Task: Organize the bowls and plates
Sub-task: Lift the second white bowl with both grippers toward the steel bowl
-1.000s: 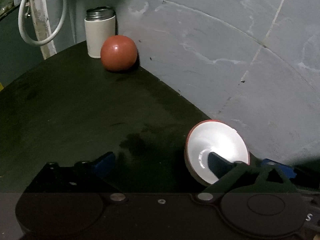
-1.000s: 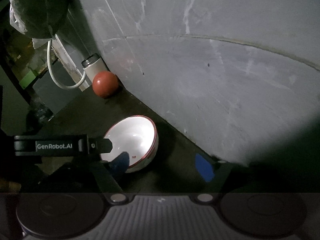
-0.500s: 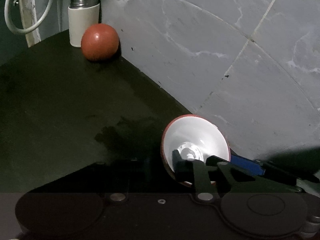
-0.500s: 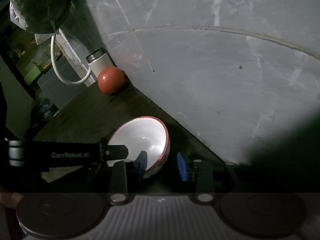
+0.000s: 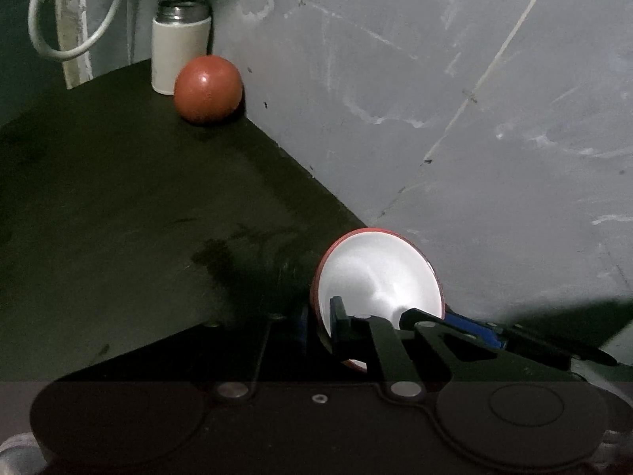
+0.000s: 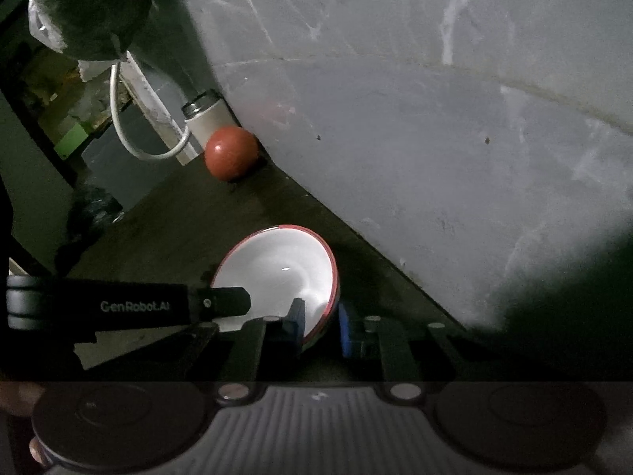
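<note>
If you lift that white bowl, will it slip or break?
The bowl looks glazed and glossy, so it is probably stiff, slippery and breakable. The left gripper and right gripper have just closed on opposite sides of its thin red rim, so it might pivot or slide if either loosens.

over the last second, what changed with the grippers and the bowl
Both grippers have just been closing onto the rim of the white bowl. The left gripper now clamps one side of the rim, one finger inside and one outside; the right gripper pinches the opposite side the same way. The bowl sits slightly tilted, near the wall. The red ball and white canister stayed put.
</note>
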Available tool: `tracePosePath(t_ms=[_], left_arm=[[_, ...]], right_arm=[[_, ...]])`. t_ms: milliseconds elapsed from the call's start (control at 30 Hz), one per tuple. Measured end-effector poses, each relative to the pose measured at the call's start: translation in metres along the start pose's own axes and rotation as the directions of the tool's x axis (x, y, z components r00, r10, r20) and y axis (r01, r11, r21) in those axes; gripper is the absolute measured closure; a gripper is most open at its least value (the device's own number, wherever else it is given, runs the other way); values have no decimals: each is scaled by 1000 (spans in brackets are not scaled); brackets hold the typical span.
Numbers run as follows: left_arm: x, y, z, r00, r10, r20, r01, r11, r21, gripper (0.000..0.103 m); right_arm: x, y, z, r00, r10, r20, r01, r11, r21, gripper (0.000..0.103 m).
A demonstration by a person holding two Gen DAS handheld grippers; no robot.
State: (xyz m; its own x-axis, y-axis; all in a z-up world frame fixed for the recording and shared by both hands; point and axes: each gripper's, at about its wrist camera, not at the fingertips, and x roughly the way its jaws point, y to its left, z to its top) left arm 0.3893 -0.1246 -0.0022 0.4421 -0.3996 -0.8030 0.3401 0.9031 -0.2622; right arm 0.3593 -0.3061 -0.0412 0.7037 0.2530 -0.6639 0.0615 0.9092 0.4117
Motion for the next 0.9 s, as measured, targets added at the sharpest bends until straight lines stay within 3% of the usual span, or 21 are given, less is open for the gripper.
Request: tracePosePath(t_ms=[600, 900], left_arm=[[-126, -18, -53, 991, -20, 135, 27, 999, -45, 92], [-156, -23, -92, 989, -22, 150, 33, 997, -72, 92]], right_arm=[[-102, 32, -13, 989, 141, 33, -137, 986, -96, 84], [-137, 41, -40, 983, 181, -3, -180, 974, -136, 84]])
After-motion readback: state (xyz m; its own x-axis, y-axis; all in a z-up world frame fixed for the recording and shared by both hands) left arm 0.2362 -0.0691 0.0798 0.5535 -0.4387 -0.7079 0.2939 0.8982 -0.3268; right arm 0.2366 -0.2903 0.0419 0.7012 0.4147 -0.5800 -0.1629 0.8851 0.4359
